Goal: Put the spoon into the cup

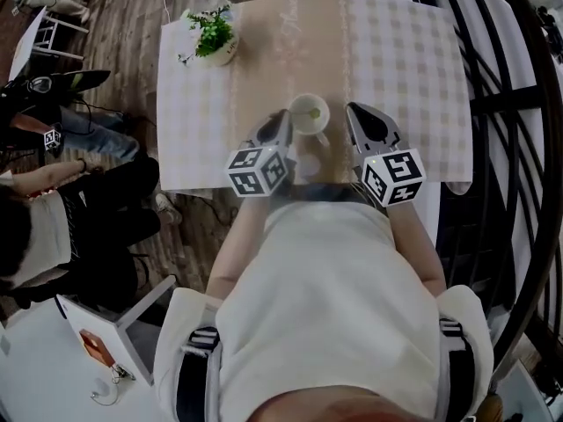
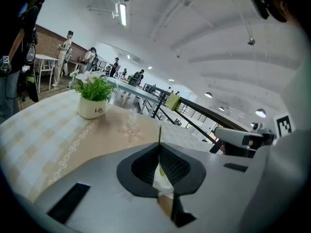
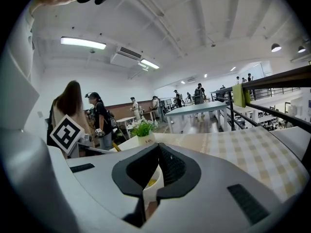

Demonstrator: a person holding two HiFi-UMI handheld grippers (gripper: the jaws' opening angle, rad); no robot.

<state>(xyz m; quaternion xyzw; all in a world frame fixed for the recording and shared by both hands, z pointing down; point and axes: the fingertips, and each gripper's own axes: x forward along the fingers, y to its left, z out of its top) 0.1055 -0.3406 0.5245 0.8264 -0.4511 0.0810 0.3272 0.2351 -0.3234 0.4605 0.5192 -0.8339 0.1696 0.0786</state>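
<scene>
Two tools are over the worktop (image 1: 413, 60). Left tool (image 2: 159, 147): jaws clenched, with a thin yellowish strip standing edge-on out of the tips. I read the strip as the handle of the spoon (image 2: 159, 132), pinched flat. Right tool (image 3: 158, 147): jaws together at the tips, nothing in them. Just ahead, between the two tools, sits the white cup (image 1: 322, 104), upright. The left tool's tips are at its near-left rim; the right tool is a little apart on the other side. A yellowish patch shows inside the cup; I cannot tell whether it is the spoon's bowl or contents. Well beyond the left tool stands a small potted plant (image 1: 214, 40). Judgement: the spoon is light, stiff, thin and probably slick. It may pivot in a flat pinch, so grip it squarely at mid-handle. The cup is light and could slide or tip if its rim is knocked; the free tool could steady its wall.
</scene>
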